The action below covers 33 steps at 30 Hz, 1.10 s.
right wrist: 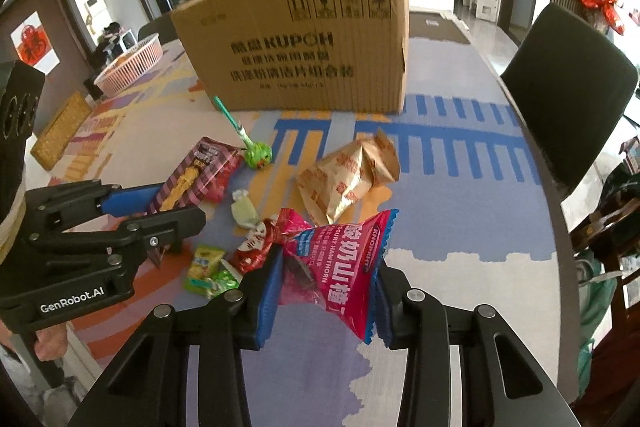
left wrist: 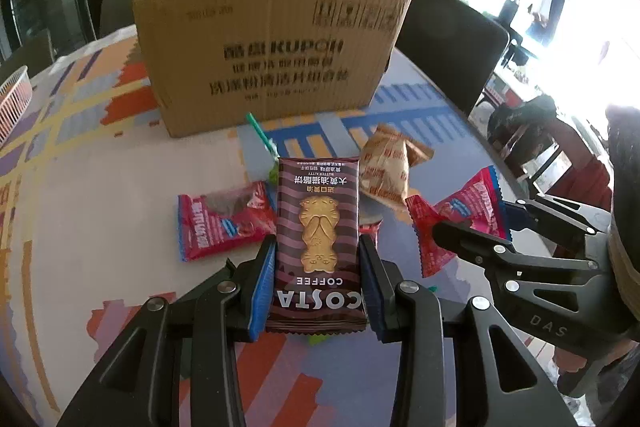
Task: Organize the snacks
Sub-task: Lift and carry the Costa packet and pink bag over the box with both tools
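Left hand-held gripper pinches brown biscuit packet at lower centre; right hand-held gripper pinches pink hawthorn packet.

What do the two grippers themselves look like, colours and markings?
Both are matte black with silver rivets and ribbed blue pads on the fingers. The left gripper bears white "GenRobot.AI" lettering on its side; the right gripper shows "DAS" on its body.
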### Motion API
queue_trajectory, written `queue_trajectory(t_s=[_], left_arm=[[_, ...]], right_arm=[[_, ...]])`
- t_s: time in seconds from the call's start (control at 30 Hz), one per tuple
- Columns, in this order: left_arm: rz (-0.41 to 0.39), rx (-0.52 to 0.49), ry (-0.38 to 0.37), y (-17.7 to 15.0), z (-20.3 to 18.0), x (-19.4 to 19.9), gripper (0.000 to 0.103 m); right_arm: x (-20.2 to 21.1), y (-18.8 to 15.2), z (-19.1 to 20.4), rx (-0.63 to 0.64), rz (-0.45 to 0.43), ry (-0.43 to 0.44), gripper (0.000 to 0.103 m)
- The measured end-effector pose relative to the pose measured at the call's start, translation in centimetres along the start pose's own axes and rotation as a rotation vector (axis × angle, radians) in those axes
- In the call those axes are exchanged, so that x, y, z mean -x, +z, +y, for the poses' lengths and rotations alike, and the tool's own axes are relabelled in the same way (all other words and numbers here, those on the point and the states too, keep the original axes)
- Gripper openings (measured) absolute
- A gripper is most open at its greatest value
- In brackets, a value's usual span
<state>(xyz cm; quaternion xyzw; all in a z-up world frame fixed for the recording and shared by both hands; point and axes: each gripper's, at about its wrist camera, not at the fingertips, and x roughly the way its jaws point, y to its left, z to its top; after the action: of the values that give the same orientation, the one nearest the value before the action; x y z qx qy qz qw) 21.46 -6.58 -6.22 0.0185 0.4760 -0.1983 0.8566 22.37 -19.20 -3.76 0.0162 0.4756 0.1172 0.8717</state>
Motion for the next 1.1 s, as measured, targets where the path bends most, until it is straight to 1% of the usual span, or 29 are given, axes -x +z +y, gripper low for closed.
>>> queue_trajectory(t_s=[0.27, 0.47, 0.77, 1.1], left_arm=[[-0.086, -0.003, 0.001, 1.6, -0.4, 3.3, 0.039], [-0.165, -0.010, 0.010, 3.6, -0.2, 5.7, 0.039], [-0.266, -0.030, 0.045, 6.8, 0.3, 8.5, 0.039], [-0.330, -0.041, 0.071, 10.4, 1.8, 10.1, 0.039]], right_arm=[[2.6, 1.4, 0.9, 0.014, -0.082, 0.003, 0.040], [4.5, 3.2, 1.3, 0.013, -0.158, 0.013, 0.040], [6.9, 6.4, 1.8, 0.014, -0.270, 0.015, 0.040], [8.9, 11.1, 2.6, 0.039, -0.364, 0.022, 0.040]])
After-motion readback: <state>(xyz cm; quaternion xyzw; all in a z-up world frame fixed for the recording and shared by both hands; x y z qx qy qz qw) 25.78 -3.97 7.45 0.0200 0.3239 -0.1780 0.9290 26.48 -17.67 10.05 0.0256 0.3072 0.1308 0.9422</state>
